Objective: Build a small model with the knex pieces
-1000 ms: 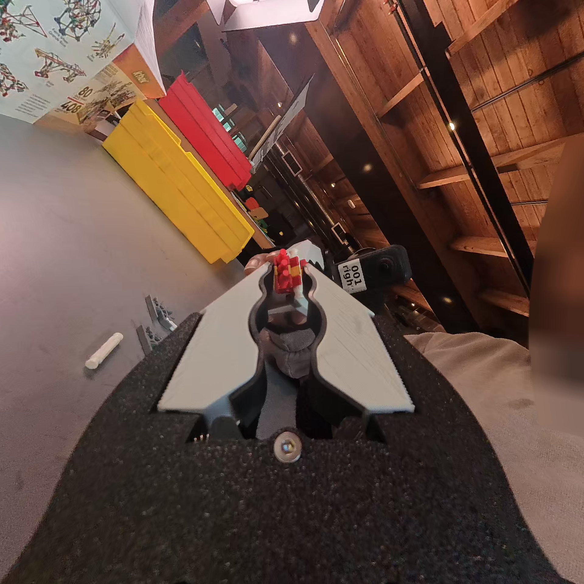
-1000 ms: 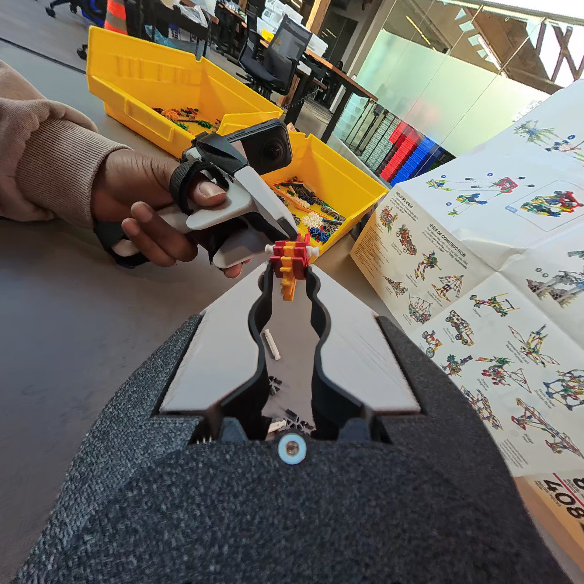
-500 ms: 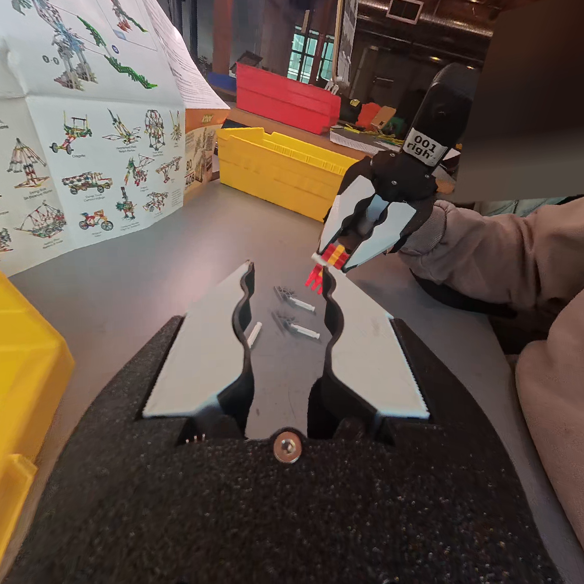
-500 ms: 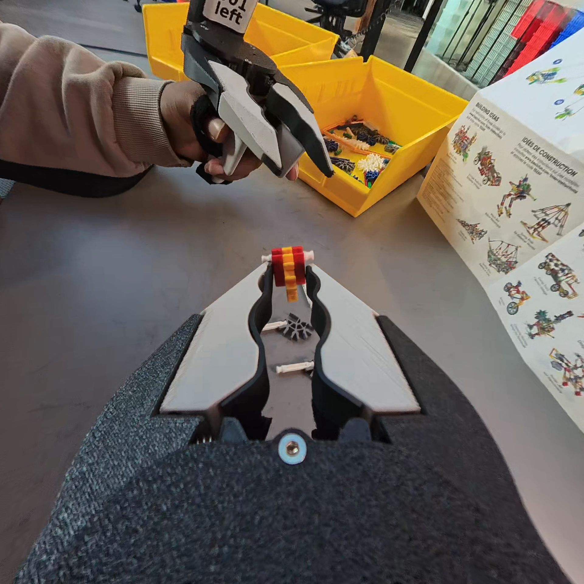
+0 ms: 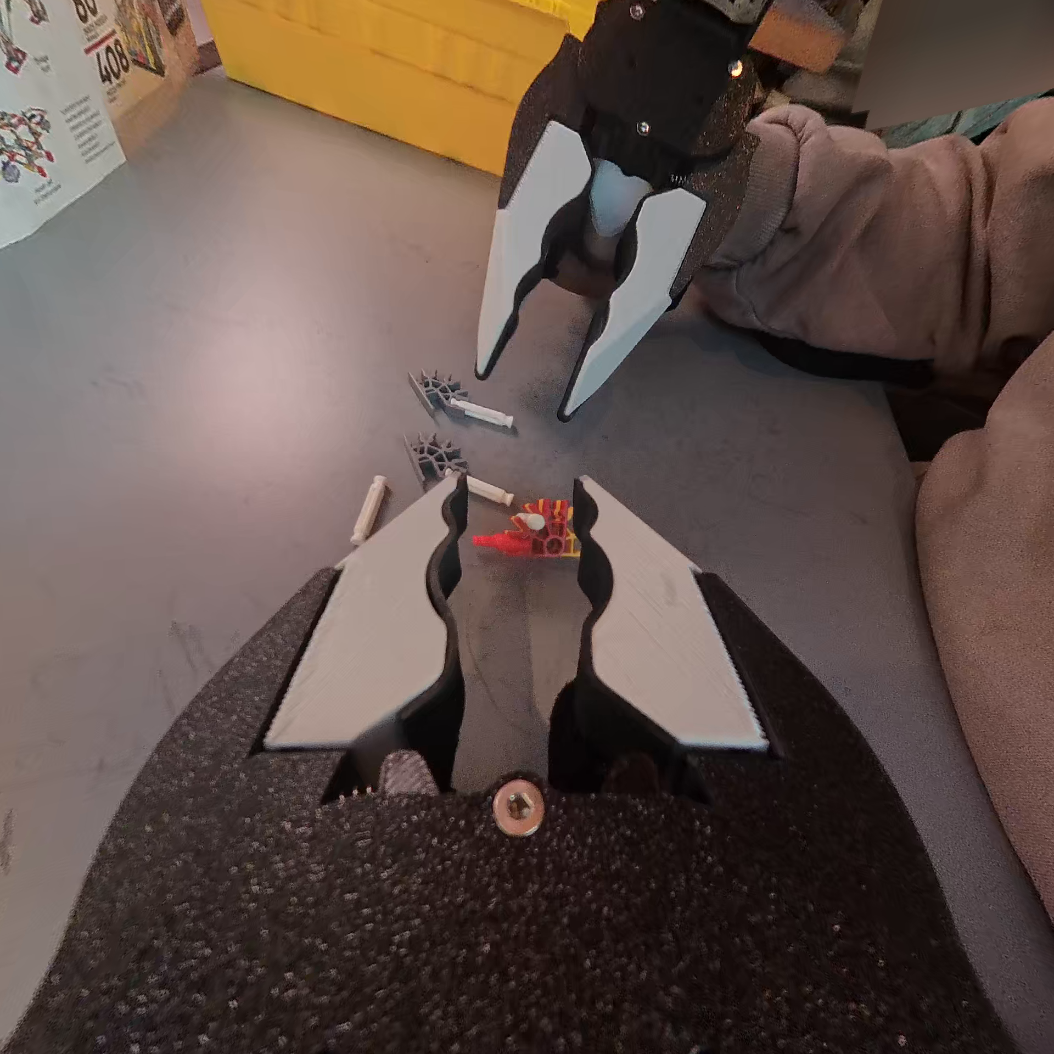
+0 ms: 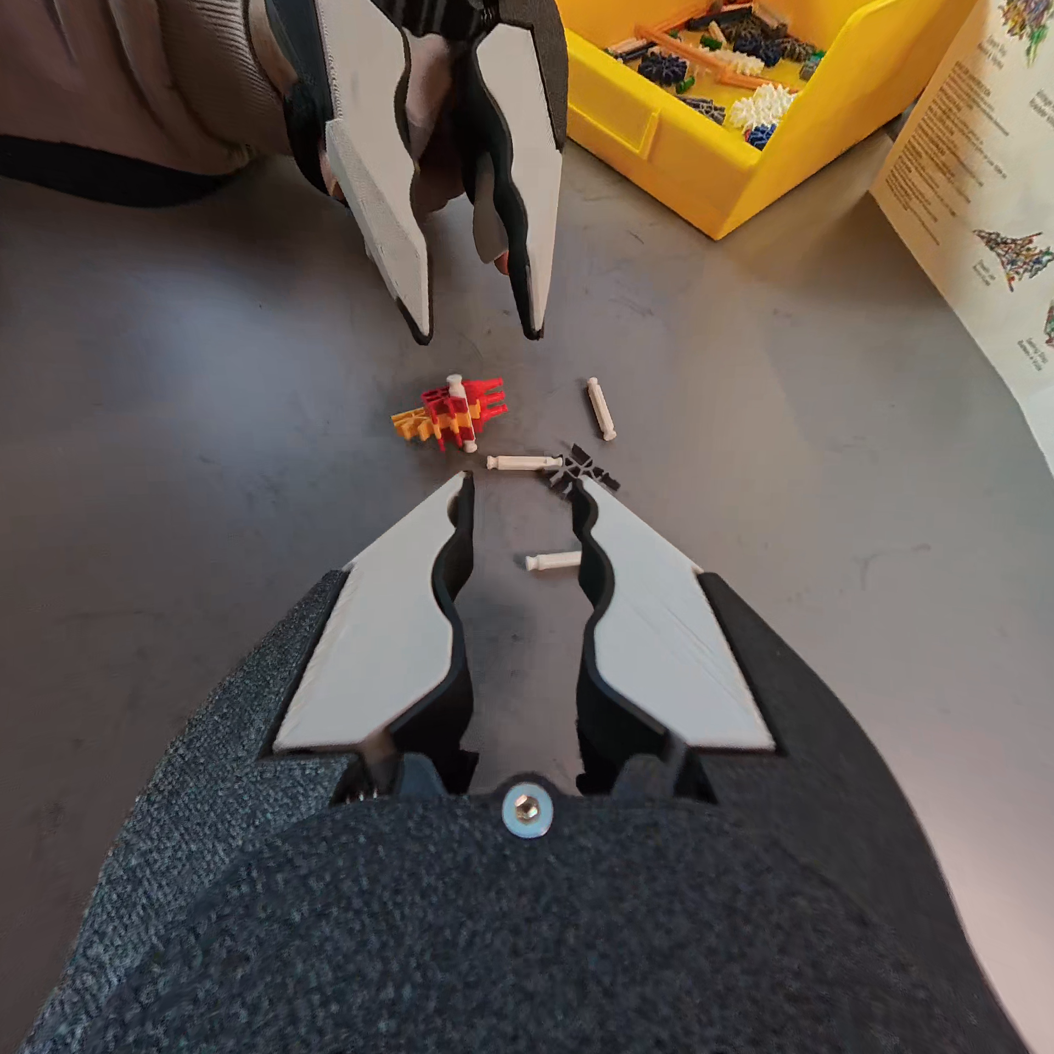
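Observation:
A small stack of red and yellow connectors on a white rod [image 5: 536, 533] lies loose on the grey table [image 5: 228, 342], just ahead of and between my left gripper's fingertips. My left gripper [image 5: 519, 485] is open and empty. My right gripper [image 6: 522, 479] is open and empty, with the stack [image 6: 450, 413] a little ahead of it to the left. The two grippers face each other over the stack: the right gripper [image 5: 522, 393] shows in the left wrist view, the left gripper [image 6: 478, 335] in the right wrist view.
Two grey connectors with white rods [image 5: 439, 390] [image 5: 436, 453] and a loose white rod [image 5: 368, 507] lie near the stack. A yellow bin [image 6: 684, 142] of small parts stands at the back right. A printed instruction sheet [image 6: 981, 199] stands beside it. A sleeved arm [image 5: 855, 228] rests on the table. About 6 cm separates my left fingertips from my right.
My left gripper opened first, then my right gripper let go of the red and yellow stack, which now lies on the table. Both grippers have tilted down toward the table.

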Tool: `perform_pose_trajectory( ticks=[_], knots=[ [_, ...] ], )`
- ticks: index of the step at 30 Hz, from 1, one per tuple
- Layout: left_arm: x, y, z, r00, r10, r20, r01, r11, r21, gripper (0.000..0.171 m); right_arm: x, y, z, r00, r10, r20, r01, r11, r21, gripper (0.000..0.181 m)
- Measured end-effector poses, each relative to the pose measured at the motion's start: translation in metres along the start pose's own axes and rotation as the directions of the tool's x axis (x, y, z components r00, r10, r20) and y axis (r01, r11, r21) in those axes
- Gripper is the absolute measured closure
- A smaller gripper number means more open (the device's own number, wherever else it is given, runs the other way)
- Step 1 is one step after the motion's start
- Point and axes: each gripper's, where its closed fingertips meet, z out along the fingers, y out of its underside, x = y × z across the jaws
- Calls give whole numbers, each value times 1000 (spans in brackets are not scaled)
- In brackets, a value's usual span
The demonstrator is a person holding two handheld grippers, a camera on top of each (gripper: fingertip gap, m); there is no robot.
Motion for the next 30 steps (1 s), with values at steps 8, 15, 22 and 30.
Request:
perform_pose_trajectory(
  ticks=[8,15,22,30],
  knots=[
    [8,18,13,1000,24,4,-24,992,-120,128,20,9,8,990,18,-140,-26,998,-54,89],
    [8,30,18,998,51,29,-45,980,-194,133,22,8,6,987,23,-157,-30,999,-45,102],
    [6,32,19,998,59,38,-50,977,-207,144,12,7,9,993,4,-120,-10,999,-49,109],
    [7,35,17,996,82,23,-75,972,-222,146,-12,5,15,998,-50,-28,49,997,-61,128]
  ],
)
